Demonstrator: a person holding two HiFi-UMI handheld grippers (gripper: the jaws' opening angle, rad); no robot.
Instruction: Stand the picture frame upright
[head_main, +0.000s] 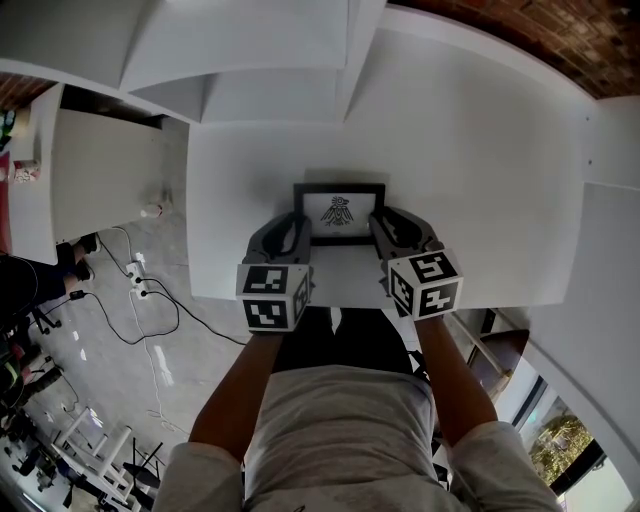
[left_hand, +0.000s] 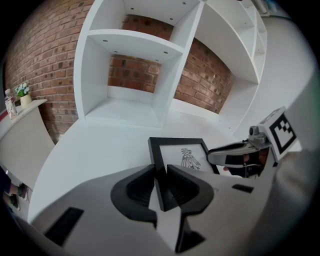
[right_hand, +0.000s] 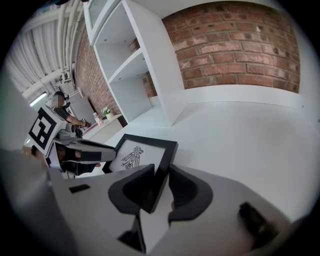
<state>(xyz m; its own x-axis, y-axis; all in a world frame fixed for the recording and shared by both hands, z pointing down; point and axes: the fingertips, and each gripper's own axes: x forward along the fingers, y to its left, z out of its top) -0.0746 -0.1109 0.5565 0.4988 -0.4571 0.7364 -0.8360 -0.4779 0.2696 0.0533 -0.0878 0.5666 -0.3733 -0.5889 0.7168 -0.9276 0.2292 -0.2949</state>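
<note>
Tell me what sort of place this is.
Probably an office or studio workspace: a white table against an exposed brick wall, open white shelving, and a power strip with cables on the floor.

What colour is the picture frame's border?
The picture frame has a black border; it shows best in the left gripper view.

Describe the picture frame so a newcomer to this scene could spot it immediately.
Find the big white table before the white shelf unit. Near its front edge, between the left hand-held gripper and right hand-held gripper, is the picture frame. It is the only item there: black border, white sheet, dark bird drawing.
</note>
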